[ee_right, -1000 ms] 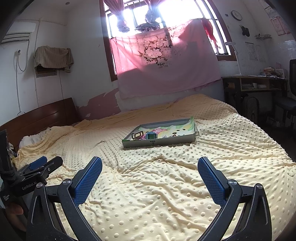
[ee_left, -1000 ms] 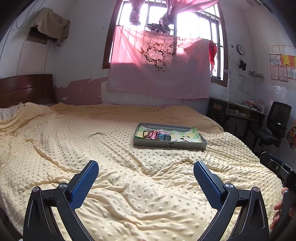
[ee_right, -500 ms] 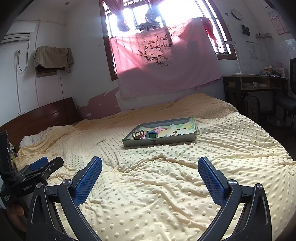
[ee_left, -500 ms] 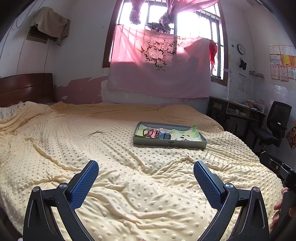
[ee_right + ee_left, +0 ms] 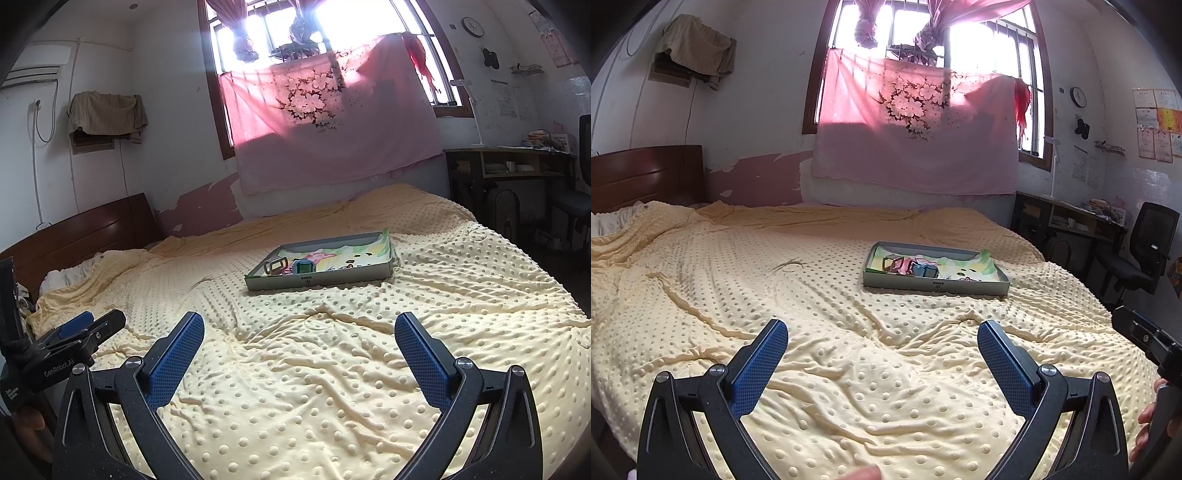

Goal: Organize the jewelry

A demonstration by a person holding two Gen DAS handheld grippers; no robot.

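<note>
Left claw (image 5: 882, 341) and right claw (image 5: 299, 334): spread wide, pinching nothing, low over blanket (image 5: 812, 295). Tray (image 5: 936, 286) well ahead, holding small boxes (image 5: 916, 267) and a chain (image 5: 343, 266). Stage unclear: either sorting pending or sorted already.

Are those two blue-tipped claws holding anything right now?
No. The left gripper and right gripper are both open and empty above the blanket; the tray lies untouched.

Shallow grey tray (image 5: 936, 286) of jewelry on the bed

It lies flat on the yellow dotted blanket, holding a patterned liner, a small teal box (image 5: 303, 266), a pink piece (image 5: 900, 266) and a dark open frame (image 5: 276, 266) at its left end.
</note>
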